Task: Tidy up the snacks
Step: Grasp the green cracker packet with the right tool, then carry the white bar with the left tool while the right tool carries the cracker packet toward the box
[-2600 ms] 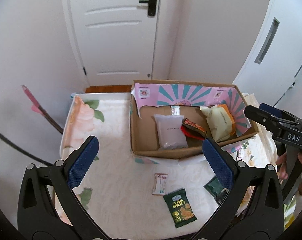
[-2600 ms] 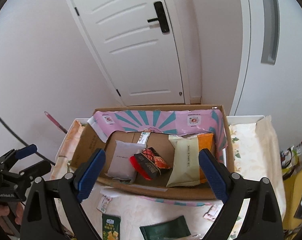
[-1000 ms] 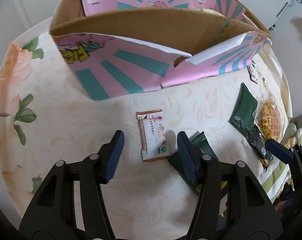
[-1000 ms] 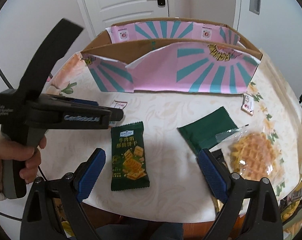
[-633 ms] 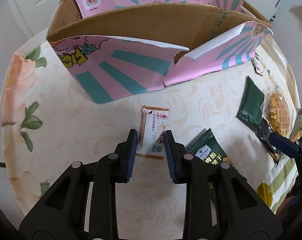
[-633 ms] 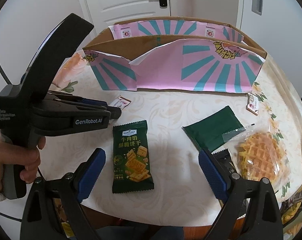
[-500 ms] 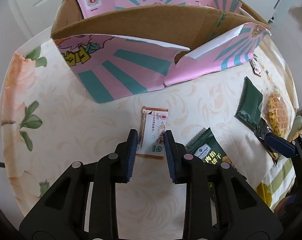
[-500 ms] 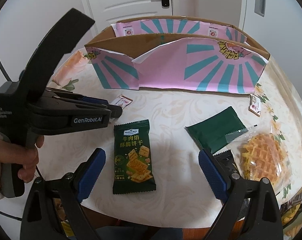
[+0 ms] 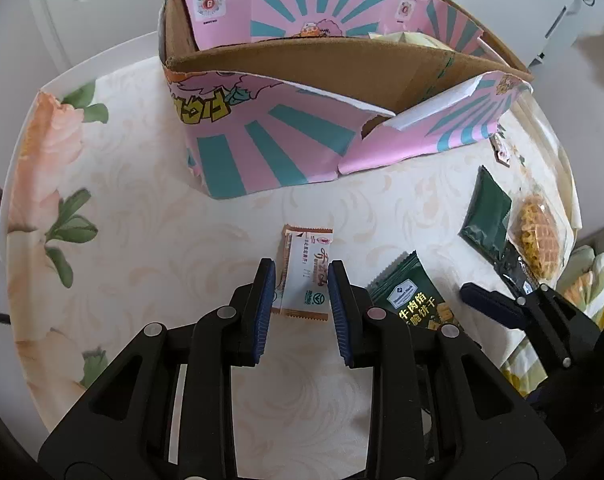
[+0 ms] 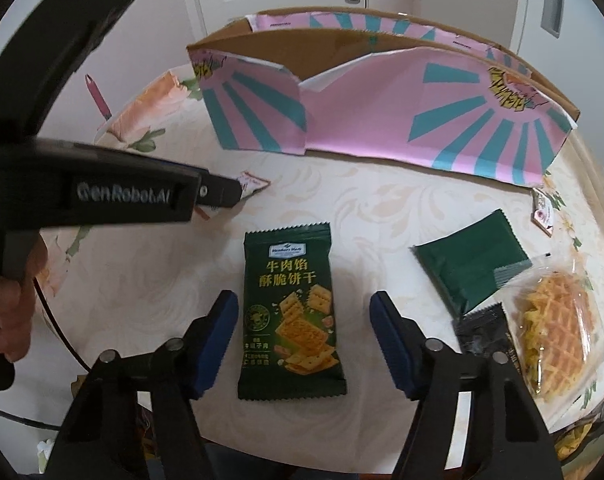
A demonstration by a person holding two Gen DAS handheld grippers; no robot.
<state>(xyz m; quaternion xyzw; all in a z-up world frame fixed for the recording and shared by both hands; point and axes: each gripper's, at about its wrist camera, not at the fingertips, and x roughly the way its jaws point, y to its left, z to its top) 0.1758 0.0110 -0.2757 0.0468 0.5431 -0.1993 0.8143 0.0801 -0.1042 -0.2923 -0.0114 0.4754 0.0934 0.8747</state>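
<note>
A small white-and-orange snack packet (image 9: 305,276) lies on the floral tablecloth in front of the pink-and-teal cardboard box (image 9: 302,136). My left gripper (image 9: 302,300) is shut on its near half, with the blue pads pressing both long edges. In the right wrist view this gripper (image 10: 222,192) comes in from the left, the packet's far end (image 10: 254,182) sticking out past its tips. My right gripper (image 10: 303,316) straddles a dark green cracker packet (image 10: 288,280) lying flat. Its jaws are closing, with a gap still showing between each pad and the packet.
Right of the green packet lie a plain dark green pouch (image 10: 469,268), a black packet (image 10: 481,332) and a waffle in a clear bag (image 10: 557,320). Another small packet (image 10: 541,210) sits by the box's right corner. A person's hand (image 10: 10,308) holds the left gripper. The table's near edge is close.
My left jaws have closed from wide open onto the small packet. My right gripper has come down over the green cracker packet and its jaws have narrowed around it.
</note>
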